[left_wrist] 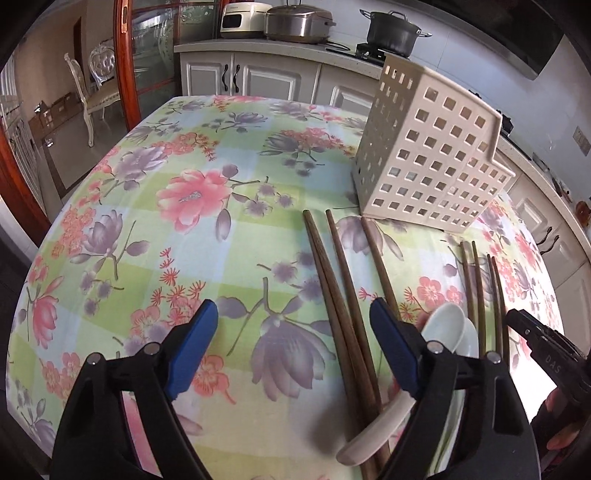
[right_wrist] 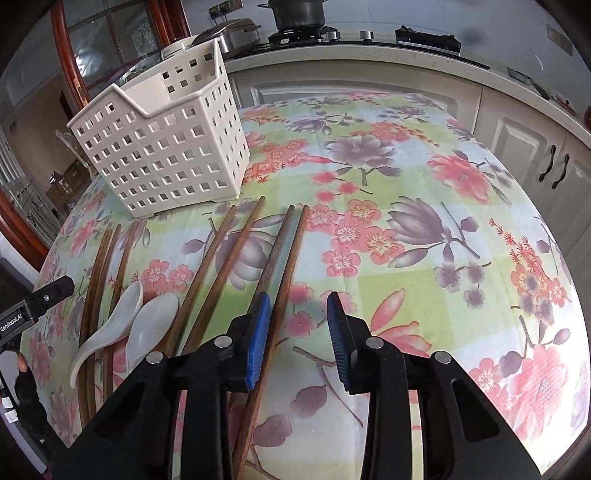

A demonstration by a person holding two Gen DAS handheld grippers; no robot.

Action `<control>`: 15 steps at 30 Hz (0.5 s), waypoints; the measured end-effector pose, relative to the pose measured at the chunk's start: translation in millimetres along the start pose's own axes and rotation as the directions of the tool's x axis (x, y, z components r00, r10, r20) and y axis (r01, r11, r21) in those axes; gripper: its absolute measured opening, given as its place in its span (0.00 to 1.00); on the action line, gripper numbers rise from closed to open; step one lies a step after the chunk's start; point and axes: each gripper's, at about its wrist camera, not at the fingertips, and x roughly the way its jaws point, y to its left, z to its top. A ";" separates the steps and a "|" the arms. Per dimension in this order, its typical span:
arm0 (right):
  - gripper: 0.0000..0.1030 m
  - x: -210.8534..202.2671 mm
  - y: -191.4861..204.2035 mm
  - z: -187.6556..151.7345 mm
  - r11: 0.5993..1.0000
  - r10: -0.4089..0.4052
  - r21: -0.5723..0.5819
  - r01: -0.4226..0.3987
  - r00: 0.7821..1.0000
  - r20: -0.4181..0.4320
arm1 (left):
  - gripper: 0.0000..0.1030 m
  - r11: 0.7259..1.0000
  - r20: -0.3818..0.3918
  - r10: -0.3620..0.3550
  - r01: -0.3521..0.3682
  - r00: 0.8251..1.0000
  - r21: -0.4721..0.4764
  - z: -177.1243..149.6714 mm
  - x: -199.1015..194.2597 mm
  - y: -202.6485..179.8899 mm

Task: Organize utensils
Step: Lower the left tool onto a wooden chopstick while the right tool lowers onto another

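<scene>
A cream perforated utensil basket (left_wrist: pixel 428 155) (right_wrist: pixel 166 147) stands upright on the floral tablecloth (left_wrist: pixel 207 206). Several brown wooden chopsticks (left_wrist: pixel 340 295) (right_wrist: pixel 218 273) lie on the cloth in front of it. Two white ceramic spoons (left_wrist: pixel 441 328) (right_wrist: pixel 144 321) lie among them. My left gripper (left_wrist: pixel 295 354) is open and empty above the cloth, just left of the leftmost chopsticks. My right gripper (right_wrist: pixel 299 336) is open, hovering with one chopstick (right_wrist: pixel 280 295) of the rightmost pair running between its fingers. The right gripper's tip shows in the left wrist view (left_wrist: pixel 532 332).
The table's rounded edges fall away on all sides. Kitchen cabinets (right_wrist: pixel 517 140) and a counter with pots (left_wrist: pixel 391 29) stand behind the table. A wood-framed glass door (left_wrist: pixel 147 55) and chairs are at the left.
</scene>
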 end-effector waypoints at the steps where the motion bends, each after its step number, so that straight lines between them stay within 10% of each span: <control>1: 0.31 2.0 1.8 0.9 1.000 -0.006 -0.007 0.006 1.000 -0.003 | 0.76 1.000 -0.003 0.007 -0.007 1.000 -0.002 1.1 2.4 0.3; 15: 0.25 12.4 6.6 13.1 0.996 -0.064 -0.054 0.064 0.998 0.002 | 0.52 0.999 -0.041 0.042 -0.043 0.998 -0.019 20.8 36.3 -6.7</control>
